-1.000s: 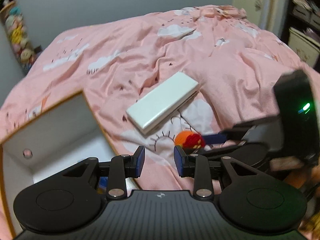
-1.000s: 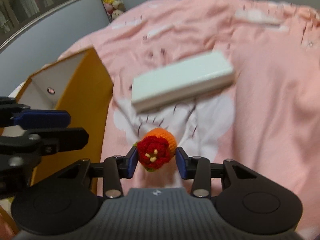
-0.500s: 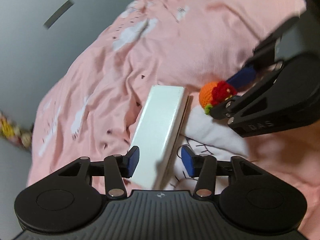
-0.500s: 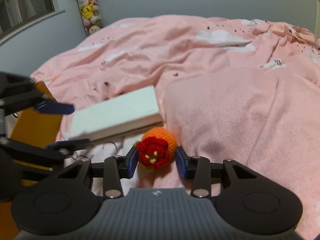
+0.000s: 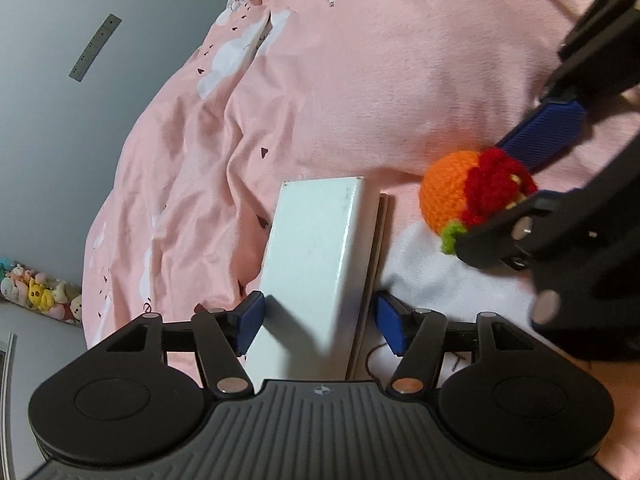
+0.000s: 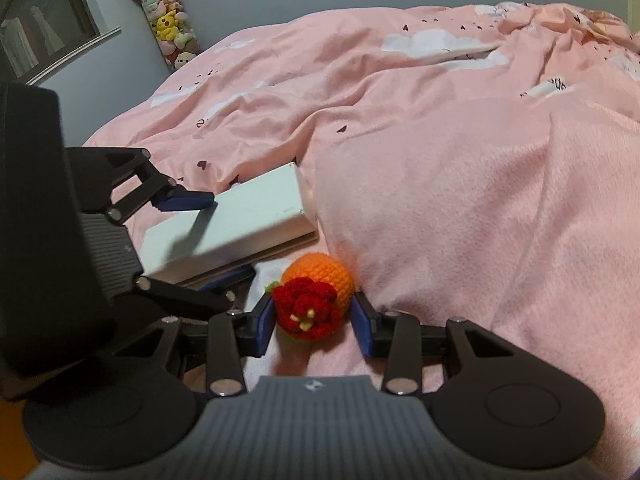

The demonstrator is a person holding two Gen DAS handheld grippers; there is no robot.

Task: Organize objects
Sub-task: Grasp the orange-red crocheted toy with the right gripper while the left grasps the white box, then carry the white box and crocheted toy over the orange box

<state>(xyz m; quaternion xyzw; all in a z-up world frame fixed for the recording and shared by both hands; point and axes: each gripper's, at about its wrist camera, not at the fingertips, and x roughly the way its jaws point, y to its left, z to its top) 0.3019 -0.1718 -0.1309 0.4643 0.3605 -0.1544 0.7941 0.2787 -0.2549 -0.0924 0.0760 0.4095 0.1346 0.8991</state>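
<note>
A long white box (image 5: 320,248) lies on the pink duvet (image 5: 360,80), on top of a thin flat thing whose edge shows beside it. My left gripper (image 5: 320,325) straddles the box's near end; its jaws are opening, and the blue pads stand just off the box's sides. From the right wrist view the left gripper (image 6: 204,240) spans the white box (image 6: 248,216). My right gripper (image 6: 314,322) is shut on a crocheted orange ball with a red flower (image 6: 316,300), held just above the bedding. The ball (image 5: 452,196) and right gripper (image 5: 516,188) sit right of the box.
A thick fold of pink blanket (image 6: 460,200) rises right of the ball. A clear column of plush toys (image 6: 168,20) stands against the grey wall beyond the bed's corner. An orange-yellow surface (image 6: 12,440) shows at the lower left edge.
My left gripper rolled, came down over the white box and widened its jaws around it. The yellow-edged open box left both views. My right gripper kept the ball and shifted beside the box.
</note>
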